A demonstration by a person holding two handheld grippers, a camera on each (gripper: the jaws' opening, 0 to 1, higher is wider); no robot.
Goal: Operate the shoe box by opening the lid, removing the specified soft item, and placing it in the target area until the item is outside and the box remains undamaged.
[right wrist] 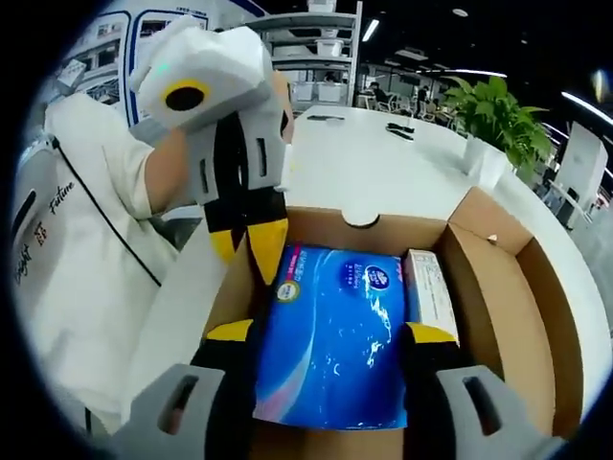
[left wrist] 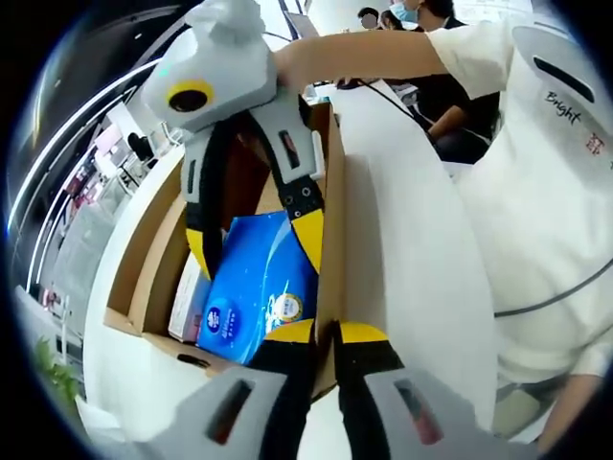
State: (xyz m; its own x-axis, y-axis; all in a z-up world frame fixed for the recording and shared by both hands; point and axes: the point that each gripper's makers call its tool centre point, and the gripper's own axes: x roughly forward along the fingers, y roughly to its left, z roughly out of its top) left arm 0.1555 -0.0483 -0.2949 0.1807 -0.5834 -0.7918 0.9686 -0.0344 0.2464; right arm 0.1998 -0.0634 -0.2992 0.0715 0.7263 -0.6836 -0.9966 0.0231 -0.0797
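Observation:
An open cardboard shoe box [right wrist: 498,287] stands on a white table. A blue soft pack [right wrist: 335,335] lies flat inside it, beside a small white carton [right wrist: 428,287]. My right gripper [right wrist: 330,333] is open wide and reaches into the box, one jaw along each long side of the pack. In the left gripper view that right gripper [left wrist: 255,241] comes down from above over the blue pack [left wrist: 259,297]. My left gripper [left wrist: 326,333] is shut on the box's side wall [left wrist: 330,220]. In the right gripper view the left gripper [right wrist: 246,242] pinches that wall's top edge.
A white panel [left wrist: 402,259], seemingly the folded-back lid, lies along the held wall. A person in a white shirt [left wrist: 536,192] stands close by it. The round white table [right wrist: 364,172] runs behind the box, with a potted plant [right wrist: 493,115] at its far side.

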